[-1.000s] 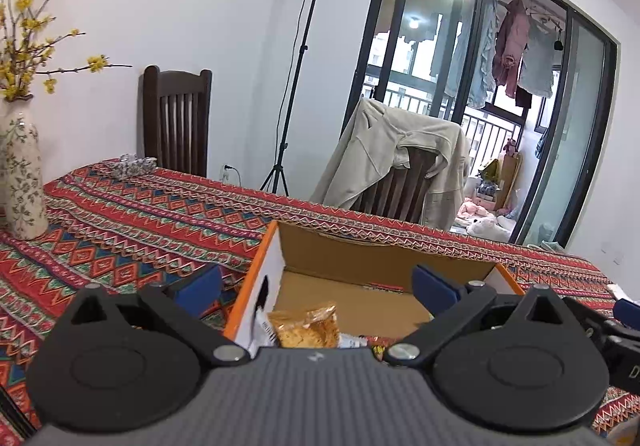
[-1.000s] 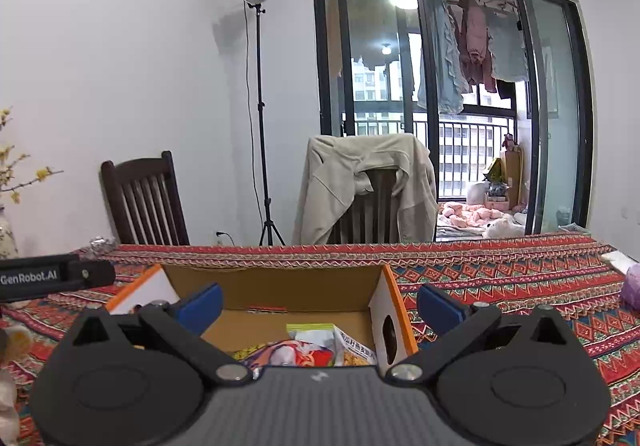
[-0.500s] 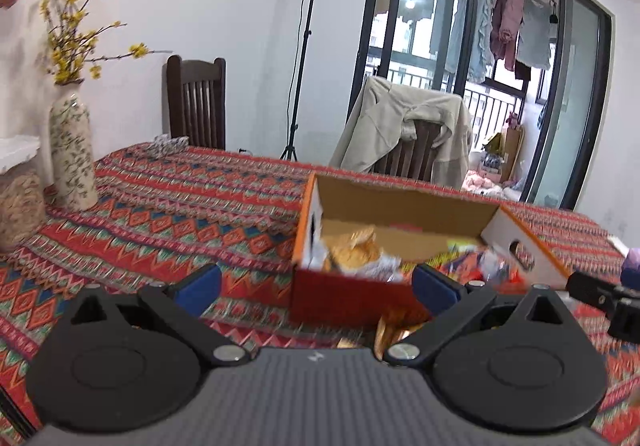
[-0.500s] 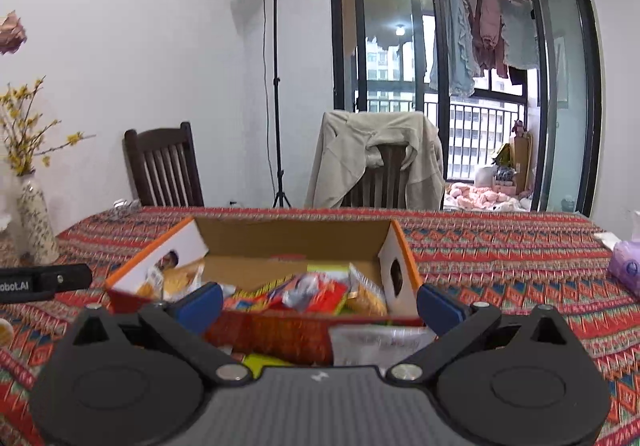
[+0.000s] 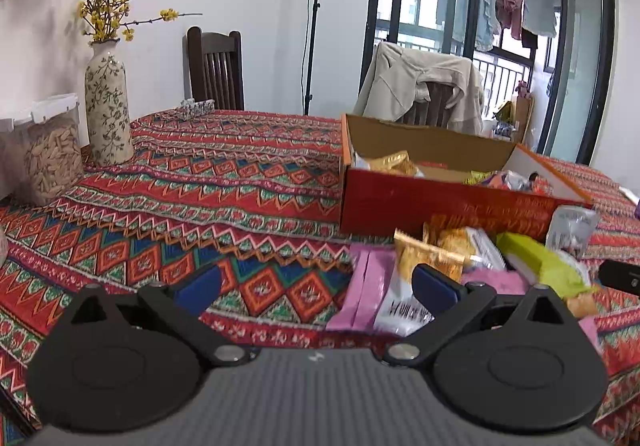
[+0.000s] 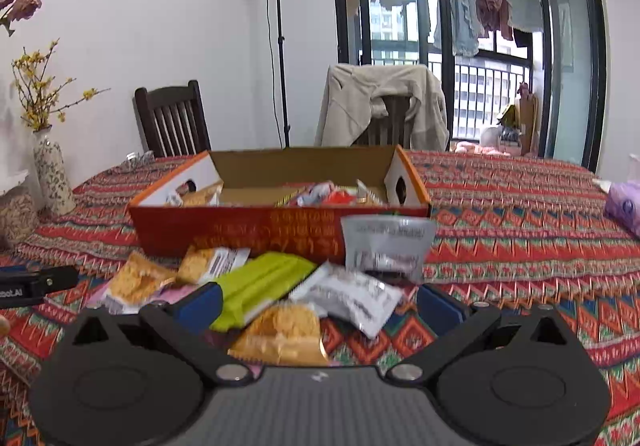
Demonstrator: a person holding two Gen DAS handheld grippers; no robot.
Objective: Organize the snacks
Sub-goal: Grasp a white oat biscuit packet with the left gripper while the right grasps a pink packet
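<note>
so, crinkly foil snack packets (image 6: pixel 280 286) heaped just before the rectangular cardboard box (image 6: pixel 280 222)
left gripper (image 5: pixel 316 286) and right gripper (image 6: pixel 320 302) both spread, empty; packets inside the box half hidden.

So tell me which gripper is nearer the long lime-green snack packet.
Right. The right gripper has the long lime-green snack packet by its open jaws; the left gripper sits off to the packet's left.

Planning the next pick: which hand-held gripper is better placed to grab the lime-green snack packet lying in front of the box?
Right hand-held gripper: open, with the lime-green snack packet almost between its fingers. The left faces mostly bare tablecloth.
</note>
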